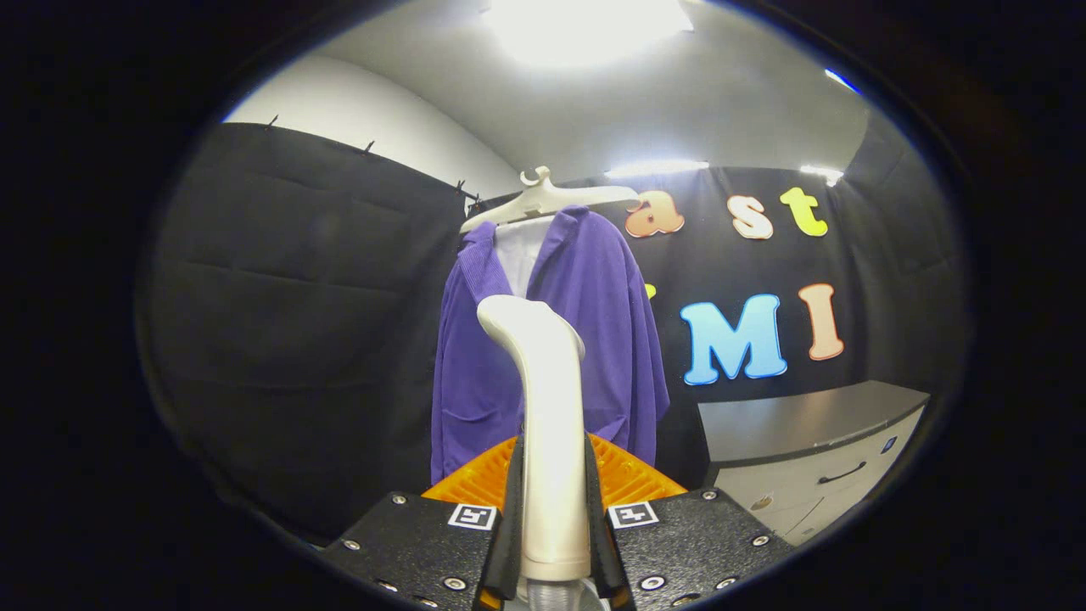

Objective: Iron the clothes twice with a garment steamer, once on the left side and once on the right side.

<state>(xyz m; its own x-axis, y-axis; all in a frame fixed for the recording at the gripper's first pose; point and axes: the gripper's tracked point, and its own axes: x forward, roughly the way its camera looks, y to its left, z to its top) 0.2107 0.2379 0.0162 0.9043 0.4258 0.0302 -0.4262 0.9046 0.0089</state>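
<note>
Your tongs (553, 526) are clamped on the garment steamer (547, 424): both fingers press against the sides of its pale handle, one on the left and one on the right, with no gap showing between pad and handle. The steamer stands upright between the fingers and rises well above them, its head curving over to the left at the top. The lower end of the handle sits down between the finger bases.

Beyond the tongs, farther off, the purple garment (594, 339) hangs from a white hanger (543, 199) against the black cloth wall (305, 322). The garment hangs open at the front, with a white lining or shirt (517, 250) showing at the neck. The steamer head lies in line with the garment's middle, over the opening between its two front panels; whether the head touches the cloth you cannot tell from this view.

To the far right, well apart from the garment, a cabinet (814, 458) with a grey top surface and a drawer handle stands against the wall.
</note>
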